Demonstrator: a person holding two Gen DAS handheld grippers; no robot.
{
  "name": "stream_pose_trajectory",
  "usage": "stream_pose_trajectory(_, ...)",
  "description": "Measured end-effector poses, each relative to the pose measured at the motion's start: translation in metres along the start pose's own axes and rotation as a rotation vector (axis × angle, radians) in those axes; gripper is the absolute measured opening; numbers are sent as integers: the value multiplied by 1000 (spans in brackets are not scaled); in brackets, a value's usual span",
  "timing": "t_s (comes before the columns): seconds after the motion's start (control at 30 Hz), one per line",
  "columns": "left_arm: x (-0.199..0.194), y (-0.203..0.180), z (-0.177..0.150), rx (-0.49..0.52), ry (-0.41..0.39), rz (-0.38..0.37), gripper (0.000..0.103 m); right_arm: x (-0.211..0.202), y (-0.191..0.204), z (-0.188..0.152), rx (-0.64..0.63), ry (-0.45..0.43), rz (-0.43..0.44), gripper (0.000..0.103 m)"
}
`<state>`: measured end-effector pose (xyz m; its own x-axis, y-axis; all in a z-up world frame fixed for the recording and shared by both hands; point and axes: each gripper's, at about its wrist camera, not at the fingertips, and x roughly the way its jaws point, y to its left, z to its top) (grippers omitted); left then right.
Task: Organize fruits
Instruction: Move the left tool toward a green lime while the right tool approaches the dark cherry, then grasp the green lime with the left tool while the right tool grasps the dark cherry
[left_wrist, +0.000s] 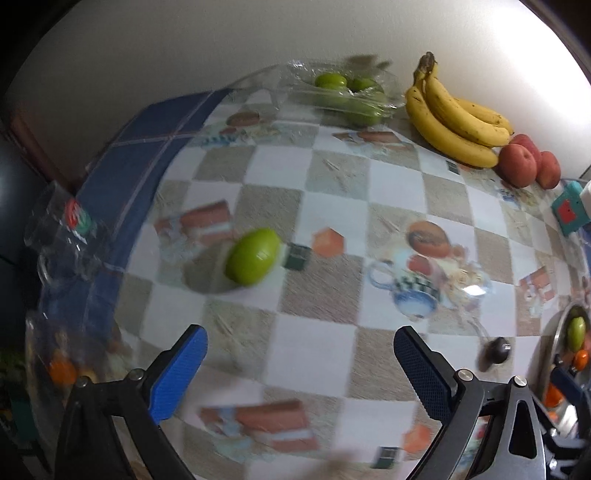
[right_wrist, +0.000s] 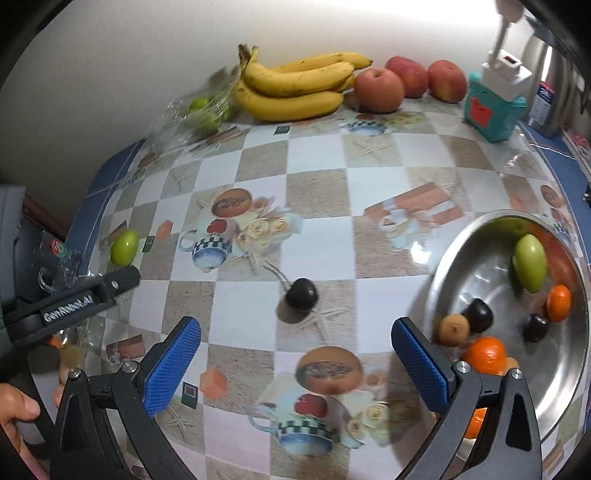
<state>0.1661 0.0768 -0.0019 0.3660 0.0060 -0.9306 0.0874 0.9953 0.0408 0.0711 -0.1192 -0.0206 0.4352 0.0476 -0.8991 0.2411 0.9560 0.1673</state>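
- My left hand-held gripper (left_wrist: 297, 363) hangs with its jaws apart and empty over the checked worktop (left_wrist: 325, 184).
- A loose green fruit (left_wrist: 253, 256) lies ahead, slightly left, long axis slanting far-right.
- My right hand-held gripper (right_wrist: 295, 354), also spread and empty, faces a dark cherry (right_wrist: 302, 293).
- The steel bowl (right_wrist: 491, 221) sits near right.

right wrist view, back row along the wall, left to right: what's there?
Clear bag of green fruits → bunch of bananas → three red apples → teal box with a white top → metal flask, cut off at the right edge.
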Motion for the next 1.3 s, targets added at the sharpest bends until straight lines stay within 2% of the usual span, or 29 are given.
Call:
stream_pose_trajectory(0.17,7,31,23,-17,2,-56,98,14,7,4,-14,28,-24,102)
stream_pose_trajectory(0.3,23,40,36,3,42,-85,92,25,6,8,-12,58,-37,102)
stream_pose_trajectory(0.33,27,41,38,8,46,-84,91,28,6,8,-11,65,-42,100)
stream_pose_trajectory(0.43,38,40,42,23,60,-77,89,36,6,10,-8,88,-43,84)
stream_pose_trajectory(0.73,61,37,51,48,87,-59,75,53,4,12,-18,128,-80,59)
stream_pose_trajectory(0.77,62,36,52,54,89,-59,72,54,4,12,-19,128,-82,53)
stream_pose_trajectory(0.83,68,34,53,61,103,-58,57,56,2,12,-12,132,-84,47)
stream_pose_trajectory(0.9,74,34,53,56,117,-48,52,58,1,12,-4,135,-81,46)
stream_pose_trajectory(1.0,79,35,53,48,125,-41,43,58,-1,13,-3,129,-87,38)
stream_pose_trajectory(1.3,75,35,46,35,130,-47,43,58,-2,13,-1,125,-61,27)
